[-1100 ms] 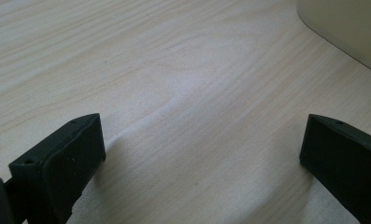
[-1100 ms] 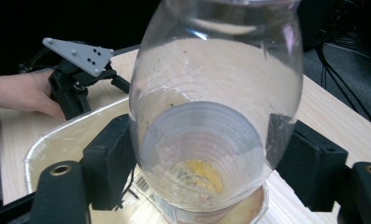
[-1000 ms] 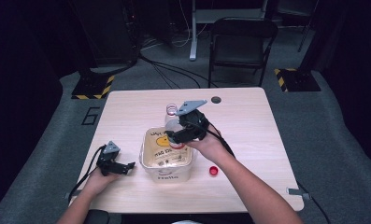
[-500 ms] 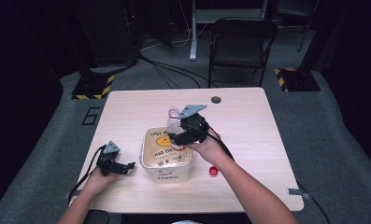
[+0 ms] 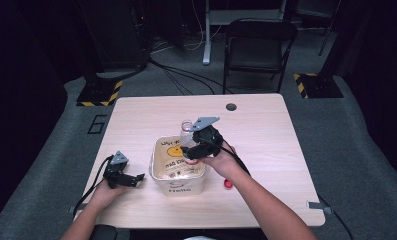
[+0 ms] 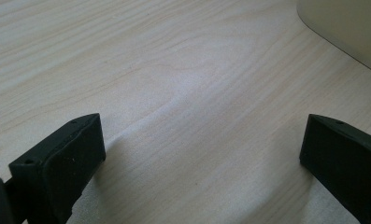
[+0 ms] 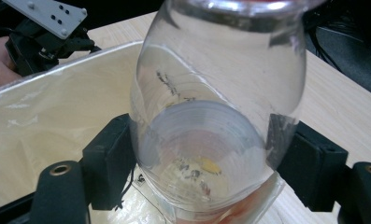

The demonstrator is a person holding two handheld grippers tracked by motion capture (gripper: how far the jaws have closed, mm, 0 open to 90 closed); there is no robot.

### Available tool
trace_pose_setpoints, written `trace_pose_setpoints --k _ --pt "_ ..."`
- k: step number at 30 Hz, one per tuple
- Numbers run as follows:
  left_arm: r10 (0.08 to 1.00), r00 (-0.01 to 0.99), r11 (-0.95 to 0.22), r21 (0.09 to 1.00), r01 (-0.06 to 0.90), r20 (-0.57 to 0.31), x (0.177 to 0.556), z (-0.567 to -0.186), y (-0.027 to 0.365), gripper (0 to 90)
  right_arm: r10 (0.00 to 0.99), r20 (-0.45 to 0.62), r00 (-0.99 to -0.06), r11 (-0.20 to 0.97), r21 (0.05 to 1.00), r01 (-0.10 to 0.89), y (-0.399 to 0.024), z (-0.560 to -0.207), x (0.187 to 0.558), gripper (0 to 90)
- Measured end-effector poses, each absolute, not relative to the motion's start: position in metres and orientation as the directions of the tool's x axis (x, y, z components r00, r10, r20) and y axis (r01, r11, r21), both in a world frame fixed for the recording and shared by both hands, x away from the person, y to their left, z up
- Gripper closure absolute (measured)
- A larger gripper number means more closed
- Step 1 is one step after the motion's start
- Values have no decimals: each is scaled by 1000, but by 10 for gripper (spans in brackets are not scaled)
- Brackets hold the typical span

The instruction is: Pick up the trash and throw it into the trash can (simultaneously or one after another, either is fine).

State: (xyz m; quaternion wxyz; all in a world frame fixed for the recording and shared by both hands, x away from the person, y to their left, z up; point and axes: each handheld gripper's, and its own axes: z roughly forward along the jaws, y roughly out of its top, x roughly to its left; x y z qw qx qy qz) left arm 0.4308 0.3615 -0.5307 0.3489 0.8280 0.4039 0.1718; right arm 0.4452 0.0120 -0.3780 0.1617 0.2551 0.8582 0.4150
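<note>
Clear bottle [image 7: 220, 121] clamped in right gripper [image 7: 206, 163] | over tub [image 5: 178, 180] | left gripper [image 6: 202, 154] released

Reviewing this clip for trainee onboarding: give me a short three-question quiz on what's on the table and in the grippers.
1. True or false: the left gripper is shut on a red cap.
2. What does the right gripper hold: A) a clear plastic bottle, B) a mug, C) a spoon?
3. Which thing lies on the table just right of the cream tub?

Key: 1. False; it rests open and empty on the table. 2. A, the clear plastic bottle, over the tub. 3. The red cap.
</note>
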Motion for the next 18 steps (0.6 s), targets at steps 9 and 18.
trace_pose_setpoints --k 9,18 --pt "789 615 -430 717 549 2 431 -531 361 0 568 -69 -820 558 765 322 16 -392 446 245" --pt "788 615 -431 717 548 3 431 -531 361 0 567 -67 -821 571 750 333 16 -396 445 244"
